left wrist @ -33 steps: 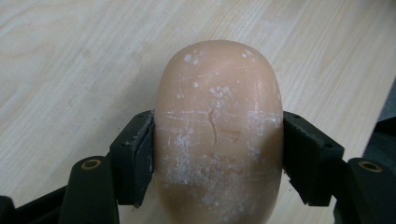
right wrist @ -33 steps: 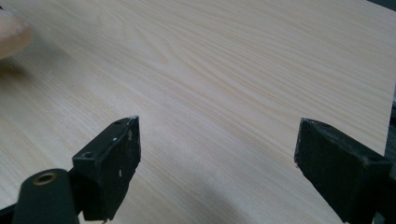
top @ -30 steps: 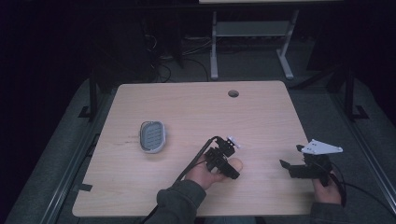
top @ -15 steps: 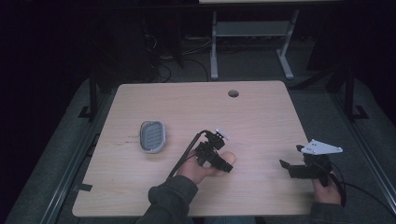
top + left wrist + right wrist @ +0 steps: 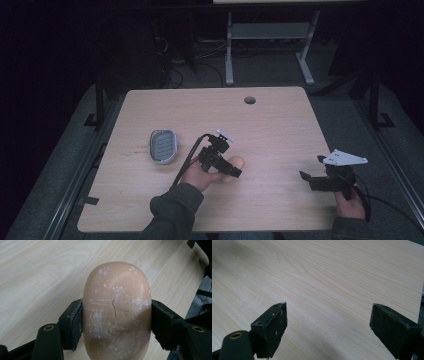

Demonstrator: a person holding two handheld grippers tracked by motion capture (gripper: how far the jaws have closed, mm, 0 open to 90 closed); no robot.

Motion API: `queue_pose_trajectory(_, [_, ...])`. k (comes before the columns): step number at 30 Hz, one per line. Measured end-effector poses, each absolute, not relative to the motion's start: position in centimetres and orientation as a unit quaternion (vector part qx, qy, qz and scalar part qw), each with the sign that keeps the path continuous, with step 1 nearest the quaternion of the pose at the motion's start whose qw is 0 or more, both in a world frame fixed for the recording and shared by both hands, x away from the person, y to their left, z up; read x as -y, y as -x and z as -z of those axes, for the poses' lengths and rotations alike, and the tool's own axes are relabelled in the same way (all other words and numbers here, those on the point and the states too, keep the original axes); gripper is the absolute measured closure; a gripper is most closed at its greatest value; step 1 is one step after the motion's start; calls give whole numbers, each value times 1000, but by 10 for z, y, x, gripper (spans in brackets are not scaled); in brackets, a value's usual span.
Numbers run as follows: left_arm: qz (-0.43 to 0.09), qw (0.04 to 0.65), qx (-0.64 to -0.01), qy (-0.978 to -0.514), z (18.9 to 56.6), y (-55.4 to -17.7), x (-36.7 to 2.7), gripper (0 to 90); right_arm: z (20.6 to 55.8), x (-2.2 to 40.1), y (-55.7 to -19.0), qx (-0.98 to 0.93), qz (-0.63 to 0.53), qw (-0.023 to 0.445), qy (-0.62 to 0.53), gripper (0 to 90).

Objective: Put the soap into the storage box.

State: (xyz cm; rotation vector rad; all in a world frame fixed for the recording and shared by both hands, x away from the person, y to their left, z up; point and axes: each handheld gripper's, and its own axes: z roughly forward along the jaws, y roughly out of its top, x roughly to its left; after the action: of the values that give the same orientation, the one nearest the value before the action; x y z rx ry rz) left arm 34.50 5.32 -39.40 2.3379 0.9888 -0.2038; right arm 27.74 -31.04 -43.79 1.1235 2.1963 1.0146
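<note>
**A:** Eyes on the left gripper (image 5: 235, 169) — it's near the middle of the wooden table (image 5: 280, 120), and there's something pinched between its jaws.

**B:** There is. In the left gripper view it's a smooth, peach-coloured oval bar (image 5: 116, 312), looks like soap, scuffed with white marks and a small crack on its face. Both black pads press against its sides, so that tool is clamped firmly on it.

**A:** From the high view the bar (image 5: 236, 162) pokes out just past the left hand (image 5: 200, 175), held low over the tabletop. Whether it touches the wood, I can't tell.

**B:** And the right gripper (image 5: 309, 179)?

**A:** Over by the table's right edge, well apart from the left one. The right hand (image 5: 350, 202) holds it near the front, with that grey three-cornered plate (image 5: 345, 159) on top.

**B:** The right gripper view settles its state — jaws spread wide, nothing between them but bare wood grain.

**A:** Released, then. Anything else on the table?

**B:** A grey oval dish (image 5: 163, 146) with a ridged inner surface, lying flat to the left of the left hand — near it, not touching. There's also a small dark round hole (image 5: 250, 100) toward the table's far edge.

**A:** And a black cable (image 5: 190, 152) loops from the left gripper back along the sleeve (image 5: 172, 217).
</note>
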Motion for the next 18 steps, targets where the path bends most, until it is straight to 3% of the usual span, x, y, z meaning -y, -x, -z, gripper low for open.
queue_pose_trajectory(18, [93,320,-405,-851,381,-362,-87,325,438,311,-277,-798,-371,236,-412,140])
